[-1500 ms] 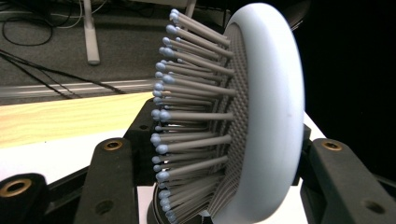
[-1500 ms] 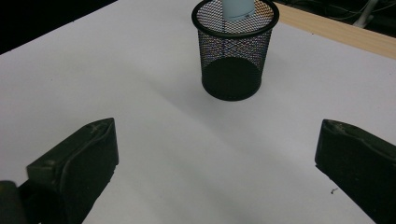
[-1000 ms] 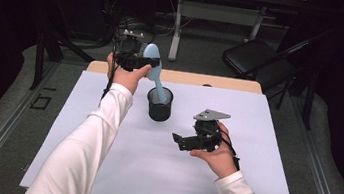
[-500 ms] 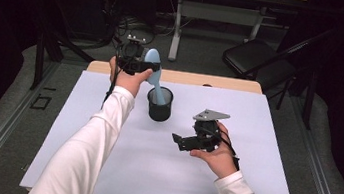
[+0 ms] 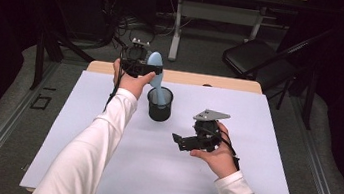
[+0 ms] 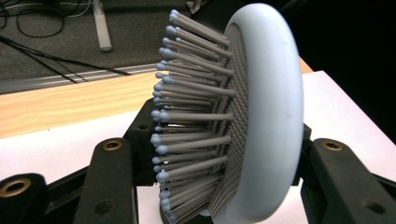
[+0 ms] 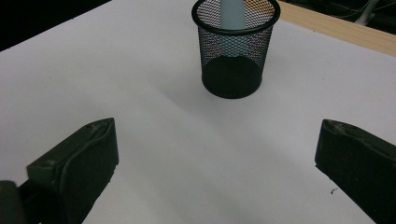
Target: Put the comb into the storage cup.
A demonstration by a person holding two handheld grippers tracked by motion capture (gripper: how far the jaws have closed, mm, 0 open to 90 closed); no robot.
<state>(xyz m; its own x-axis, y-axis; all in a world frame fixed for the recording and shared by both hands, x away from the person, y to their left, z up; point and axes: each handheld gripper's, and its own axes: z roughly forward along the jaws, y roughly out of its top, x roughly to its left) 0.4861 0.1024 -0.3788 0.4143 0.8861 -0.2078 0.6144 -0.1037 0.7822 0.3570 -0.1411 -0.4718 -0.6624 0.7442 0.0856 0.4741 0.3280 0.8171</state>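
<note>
A pale blue hairbrush (image 5: 156,69) stands nearly upright with its handle down inside a black mesh cup (image 5: 159,106) on the white mat. My left gripper (image 5: 143,66) is shut on the brush head, just above and behind the cup. In the left gripper view the bristled head (image 6: 266,116) sits between the two jaws, bristles pointing left. My right gripper (image 5: 182,141) is open, held low over the mat to the right of the cup and aimed at it. The right gripper view shows the cup (image 7: 232,70) ahead of its spread jaws, with the brush handle (image 7: 232,11) in it.
The white mat (image 5: 249,188) covers most of a wooden table (image 5: 212,81). Behind the table stand a black chair (image 5: 256,57) and a desk leg with cables on the floor. Dark frame bars run along both sides.
My left gripper has lowered the hairbrush a little, so its handle reaches deeper into the cup. The right gripper has stayed in place.
</note>
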